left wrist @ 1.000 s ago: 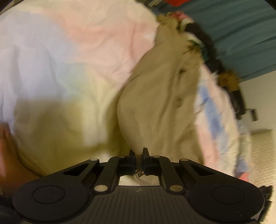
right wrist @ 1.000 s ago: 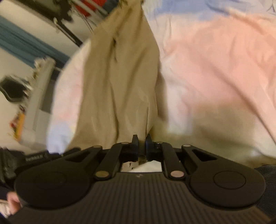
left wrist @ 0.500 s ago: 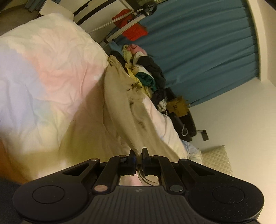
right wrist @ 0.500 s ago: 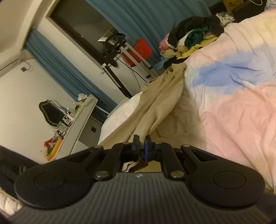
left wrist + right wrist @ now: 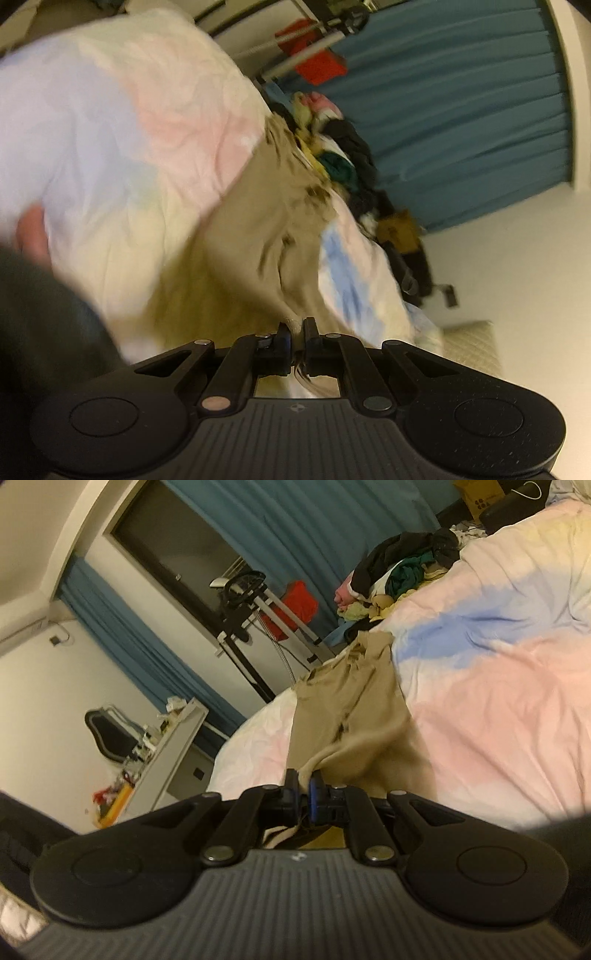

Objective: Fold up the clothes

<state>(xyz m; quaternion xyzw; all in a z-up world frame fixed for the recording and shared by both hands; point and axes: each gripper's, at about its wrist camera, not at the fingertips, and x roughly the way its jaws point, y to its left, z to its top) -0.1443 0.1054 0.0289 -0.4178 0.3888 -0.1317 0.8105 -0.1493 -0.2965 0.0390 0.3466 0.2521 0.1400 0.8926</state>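
Stretching across a pastel duvet (image 5: 498,709), 1 beige garment (image 5: 343,701) runs from the bed's far edge to 2 grippers.

Blue curtains (image 5: 295,528) hang behind the bed, and a pile of dark and coloured clothes (image 5: 402,568) sits at the duvet's far end, just beyond the garment's far tip. The garment lies partly on the duvet, its near end lifted and bunched. The left gripper (image 5: 297,328) is clamped on 1 near edge of it; the right gripper (image 5: 303,786) pinches another fold tight.
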